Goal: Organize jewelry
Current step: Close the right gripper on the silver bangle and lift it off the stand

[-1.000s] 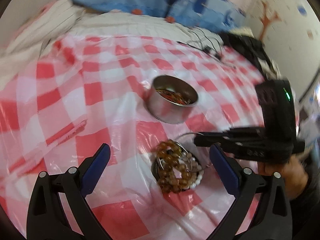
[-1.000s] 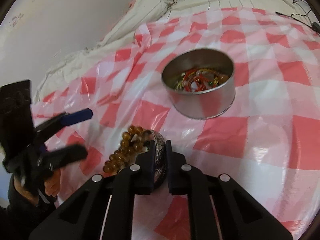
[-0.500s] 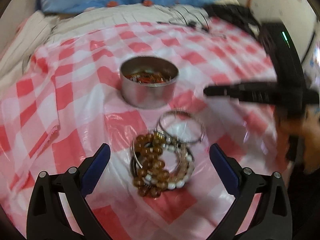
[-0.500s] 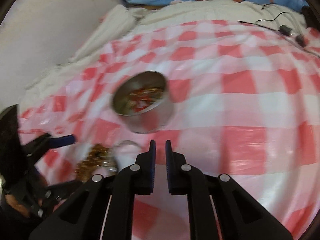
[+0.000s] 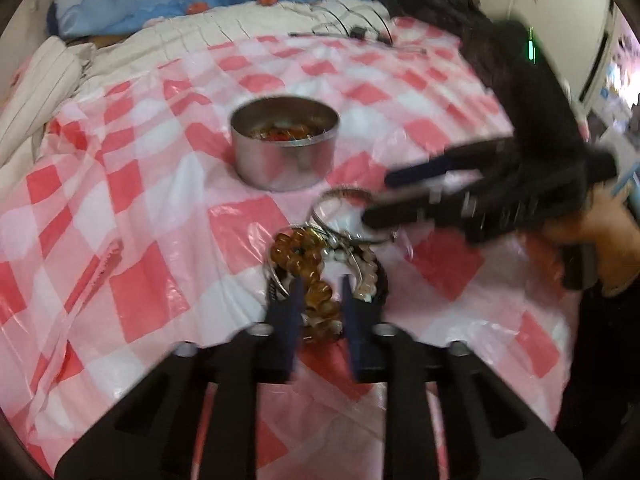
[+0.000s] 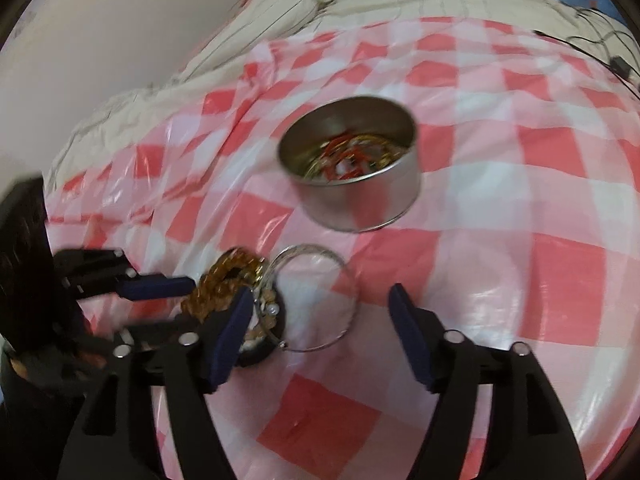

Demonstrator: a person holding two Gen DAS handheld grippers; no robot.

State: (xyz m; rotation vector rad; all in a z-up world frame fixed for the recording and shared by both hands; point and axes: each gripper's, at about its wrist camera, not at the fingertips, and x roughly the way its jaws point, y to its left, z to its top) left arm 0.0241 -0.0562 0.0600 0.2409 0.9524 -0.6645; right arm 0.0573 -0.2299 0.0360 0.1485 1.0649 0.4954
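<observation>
Left wrist view: the left gripper (image 5: 320, 300) points down at a heap of bracelets (image 5: 324, 276) lying on a red-and-white checked plastic cloth (image 5: 132, 216) spread over a bed. Its blue fingers (image 5: 290, 312) are closing, with amber beads of the heap between them; whether the pads already press the beads cannot be told. The heap mixes glossy amber round beads, pale pearl-like beads and thin silver wire loops. At 12 o'clock from it stands a round metal tin (image 5: 285, 152), smooth-walled and open, with red and gold pieces inside. The right gripper (image 5: 384, 200) reaches in from 3 o'clock, a hand (image 5: 604, 236) behind it.

In the right wrist view the right gripper (image 6: 320, 328) has fingers (image 6: 410, 340) wide apart and opening; a thin silver bangle (image 6: 316, 304) lies flat on the cloth between them, untouched, with the heap at 9 o'clock of it.
</observation>
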